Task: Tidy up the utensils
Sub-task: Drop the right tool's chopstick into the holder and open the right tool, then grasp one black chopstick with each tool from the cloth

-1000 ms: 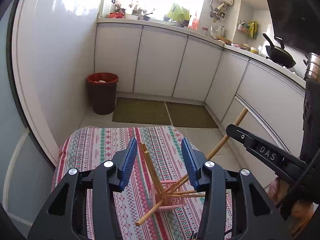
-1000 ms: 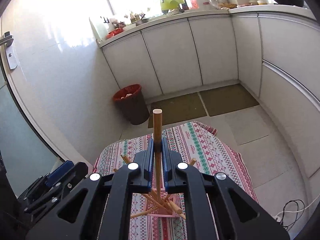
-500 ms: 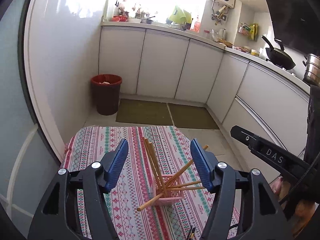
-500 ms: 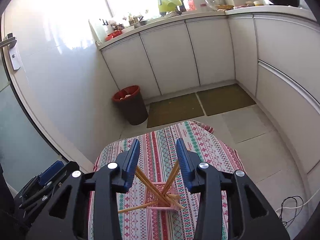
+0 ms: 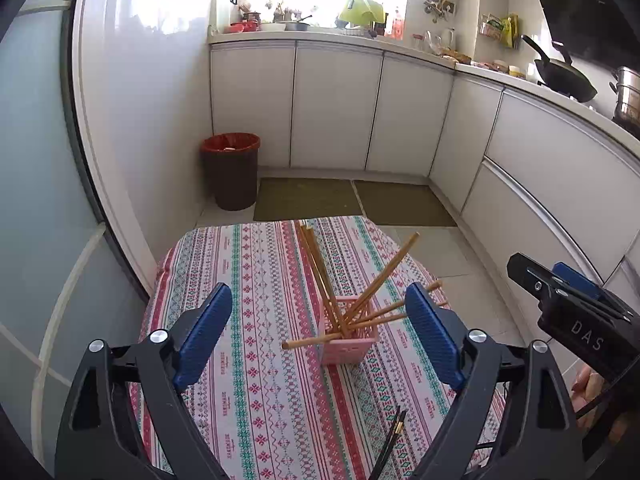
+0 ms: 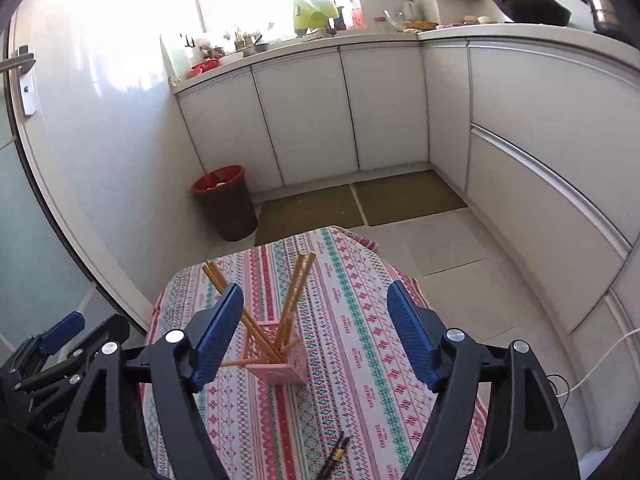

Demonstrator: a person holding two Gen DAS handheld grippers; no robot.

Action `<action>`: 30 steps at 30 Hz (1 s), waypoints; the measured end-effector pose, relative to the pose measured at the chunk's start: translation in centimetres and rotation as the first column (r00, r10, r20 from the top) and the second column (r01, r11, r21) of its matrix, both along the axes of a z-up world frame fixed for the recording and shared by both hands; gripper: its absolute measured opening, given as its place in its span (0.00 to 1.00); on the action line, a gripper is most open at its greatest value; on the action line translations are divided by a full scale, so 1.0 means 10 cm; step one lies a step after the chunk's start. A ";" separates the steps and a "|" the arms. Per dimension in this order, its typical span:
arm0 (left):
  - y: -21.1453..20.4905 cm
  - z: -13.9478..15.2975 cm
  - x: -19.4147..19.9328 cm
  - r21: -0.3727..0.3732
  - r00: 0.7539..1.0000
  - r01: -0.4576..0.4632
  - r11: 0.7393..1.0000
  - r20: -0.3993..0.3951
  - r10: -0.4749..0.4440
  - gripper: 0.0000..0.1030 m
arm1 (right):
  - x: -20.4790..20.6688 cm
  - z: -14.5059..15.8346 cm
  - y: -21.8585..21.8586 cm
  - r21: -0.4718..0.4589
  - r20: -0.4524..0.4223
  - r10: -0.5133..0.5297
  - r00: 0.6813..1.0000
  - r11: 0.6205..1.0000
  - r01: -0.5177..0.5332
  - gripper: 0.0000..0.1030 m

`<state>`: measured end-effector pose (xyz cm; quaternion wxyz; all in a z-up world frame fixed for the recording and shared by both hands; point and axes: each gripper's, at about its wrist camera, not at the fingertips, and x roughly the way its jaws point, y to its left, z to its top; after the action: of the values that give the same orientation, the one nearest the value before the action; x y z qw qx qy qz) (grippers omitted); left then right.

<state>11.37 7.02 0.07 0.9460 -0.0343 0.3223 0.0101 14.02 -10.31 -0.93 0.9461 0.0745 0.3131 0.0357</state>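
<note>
Pink basket upright on the bench, holding several wooden chopsticks fanned outward. Dark chopsticks flat nearby. Left tongs and right tongs both spread wide, gripping nothing.

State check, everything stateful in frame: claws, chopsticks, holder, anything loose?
left claw: open, empty, above the table
right claw: open, empty
wooden chopsticks: standing in the holder, splayed at different angles
pink holder: upright on the tablecloth
dark chopsticks: lying loose on the cloth at the near edge
red bin: upright, no lid
</note>
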 end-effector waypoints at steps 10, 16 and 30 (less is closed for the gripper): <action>-0.36 -0.94 -0.01 0.012 0.925 0.124 0.992 -0.365 -0.111 0.93 | -0.41 -0.72 -0.42 -0.230 -0.174 -0.110 0.979 0.971 0.069 0.93; -0.59 -1.69 0.14 -0.086 0.813 0.134 0.987 -0.559 -0.159 0.93 | -0.50 -1.49 -0.93 -0.190 -0.370 -0.163 0.915 0.977 0.097 0.93; -0.84 -2.60 0.59 -0.137 0.701 0.026 0.990 -0.704 -0.116 0.46 | -0.48 -2.01 -1.35 0.058 -0.518 -0.117 0.847 0.984 0.171 0.93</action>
<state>17.29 -1.39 -25.98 0.7451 -0.0705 0.6625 -0.0328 9.21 -23.85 -21.00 0.8236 0.1528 0.5447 -0.0405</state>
